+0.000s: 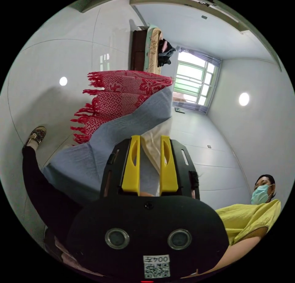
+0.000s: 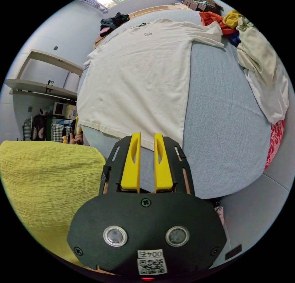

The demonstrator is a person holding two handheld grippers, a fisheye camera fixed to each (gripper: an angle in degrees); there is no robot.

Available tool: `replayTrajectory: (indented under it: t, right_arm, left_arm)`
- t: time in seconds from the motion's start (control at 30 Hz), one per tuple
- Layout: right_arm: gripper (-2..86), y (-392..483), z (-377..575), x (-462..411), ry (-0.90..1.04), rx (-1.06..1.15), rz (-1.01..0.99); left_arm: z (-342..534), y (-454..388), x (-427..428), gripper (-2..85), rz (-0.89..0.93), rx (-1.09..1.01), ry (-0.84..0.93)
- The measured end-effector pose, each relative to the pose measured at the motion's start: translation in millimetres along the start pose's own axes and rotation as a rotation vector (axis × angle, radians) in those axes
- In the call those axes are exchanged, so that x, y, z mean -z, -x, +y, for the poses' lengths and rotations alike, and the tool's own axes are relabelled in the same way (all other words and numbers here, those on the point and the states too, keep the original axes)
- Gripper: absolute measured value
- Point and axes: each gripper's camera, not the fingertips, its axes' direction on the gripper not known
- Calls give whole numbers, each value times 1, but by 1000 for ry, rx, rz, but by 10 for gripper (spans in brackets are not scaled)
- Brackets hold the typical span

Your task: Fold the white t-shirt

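In the right gripper view the white t-shirt lies spread flat, front up, on a bed with a blue-grey cover. My right gripper reaches over the bed's near edge. It is open, its yellow jaws a narrow gap apart, and the shirt's bottom hem lies at their tips. In the left gripper view my left gripper is open, and an edge of the white t-shirt runs between its jaws at the bed's side. The rest of the shirt is hidden there.
Loose clothes are heaped on the bed's far right: orange, yellow and a cream garment. A red fringed blanket hangs over the bed's edge. A person in a yellow top stands close. Shelves line the wall.
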Motion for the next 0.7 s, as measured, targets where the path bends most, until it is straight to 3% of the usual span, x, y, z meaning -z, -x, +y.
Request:
replayTrajectory:
  t: [0.3,0.53,0.7]
  right_arm:
    - [76,-37,16,14,-15,-85,14]
    - [93,-67,33,19,-1,-124,61]
    - [97,-84,38,22,-18,-160,23]
  left_arm:
    - [-6,-18,24,29,-28,-44,-40]
    - [-11,-116,30,20,-295,-246,45]
    - [-16,-144,14,18,-298,-292,95]
